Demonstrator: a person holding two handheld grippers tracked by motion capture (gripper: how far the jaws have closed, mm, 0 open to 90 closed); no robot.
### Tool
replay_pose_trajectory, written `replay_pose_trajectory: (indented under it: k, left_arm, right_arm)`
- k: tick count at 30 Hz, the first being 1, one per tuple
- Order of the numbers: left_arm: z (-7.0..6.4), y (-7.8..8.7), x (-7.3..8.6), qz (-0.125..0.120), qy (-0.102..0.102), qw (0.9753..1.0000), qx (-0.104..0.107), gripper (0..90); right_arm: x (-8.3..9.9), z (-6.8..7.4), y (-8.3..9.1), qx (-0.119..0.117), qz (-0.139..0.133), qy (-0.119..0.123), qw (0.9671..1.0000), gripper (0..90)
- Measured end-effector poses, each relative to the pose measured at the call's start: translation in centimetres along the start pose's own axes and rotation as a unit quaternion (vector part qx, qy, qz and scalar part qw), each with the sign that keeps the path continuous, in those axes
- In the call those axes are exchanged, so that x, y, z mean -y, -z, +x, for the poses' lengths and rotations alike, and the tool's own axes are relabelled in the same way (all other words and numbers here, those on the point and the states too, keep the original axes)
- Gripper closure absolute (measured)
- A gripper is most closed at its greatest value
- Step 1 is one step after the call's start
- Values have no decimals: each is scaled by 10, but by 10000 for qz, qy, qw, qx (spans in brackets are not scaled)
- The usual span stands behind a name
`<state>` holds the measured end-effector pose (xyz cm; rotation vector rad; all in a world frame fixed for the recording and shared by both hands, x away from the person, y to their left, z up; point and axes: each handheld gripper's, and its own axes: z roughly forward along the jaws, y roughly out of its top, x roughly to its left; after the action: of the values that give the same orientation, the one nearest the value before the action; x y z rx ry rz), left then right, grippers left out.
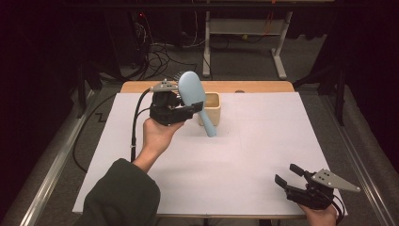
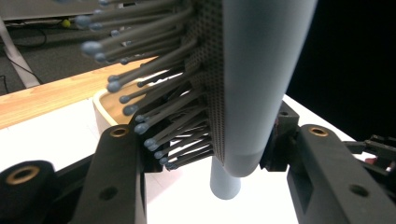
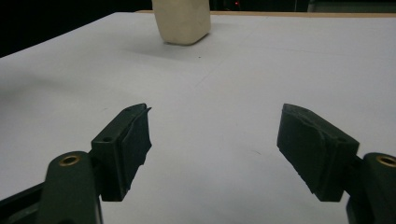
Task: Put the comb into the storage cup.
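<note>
Raised above the table [image 1: 235, 155] at 11 o'clock, the left hand-held gripper [image 1: 181, 106] clamps a blue hairbrush [image 1: 194, 94] just before a cream box [image 1: 212, 109]; open white surface stretches to 5 o'clock, where the right hand-held gripper [image 1: 288, 174] rests wide open, empty.

Hairbrush [image 2: 261, 70] head runs off the top of the left gripper view; the cream box [image 3: 182, 18] is cropped in the right one.

Hairbrush [image 1: 193, 92] pale blue; bristles [image 2: 154, 93] grey with blue tips, on dotted grey pad. Box [image 1: 214, 107] cream. Desk [image 1: 263, 150] white, wood edge tan. Both claws black, left [image 1: 186, 109], right [image 1: 288, 174]. Sleeve [image 1: 120, 197] dark green.
</note>
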<state>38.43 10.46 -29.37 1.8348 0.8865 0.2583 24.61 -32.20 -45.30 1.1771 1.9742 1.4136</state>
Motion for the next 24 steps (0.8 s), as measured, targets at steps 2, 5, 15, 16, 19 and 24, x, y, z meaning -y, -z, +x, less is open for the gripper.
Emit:
replay_pose_trajectory:
  k: [2, 5, 15, 16, 19, 24]
  left_arm:
    - [1, -1, -1, 3, 10, 10000, -8, 540]
    - [1, -2, -4, 22, 8, 10000, -13, 540]
    - [1, -7, -15, 21, 4, 10000, -42, 539]
    - [1, -8, -16, 26, -2, 10000, -53, 539]
    - [2, -9, -20, 16, -2, 10000, -77, 539]
    - [3, -10, -25, 5, -5, 9999, -116, 539]
  right_arm:
    - [0, 0, 0, 2, 3, -7, 10000, 264]
    - [0, 0, 0, -4, 6, -22, 10000, 264]
    - [0, -1, 1, -1, -33, -27, 10000, 263]
    - [0, -1, 1, -2, -34, -24, 10000, 264]
    - [0, -1, 1, -7, -32, -22, 10000, 263]
    - [0, -1, 1, -6, -25, -29, 10000, 263]
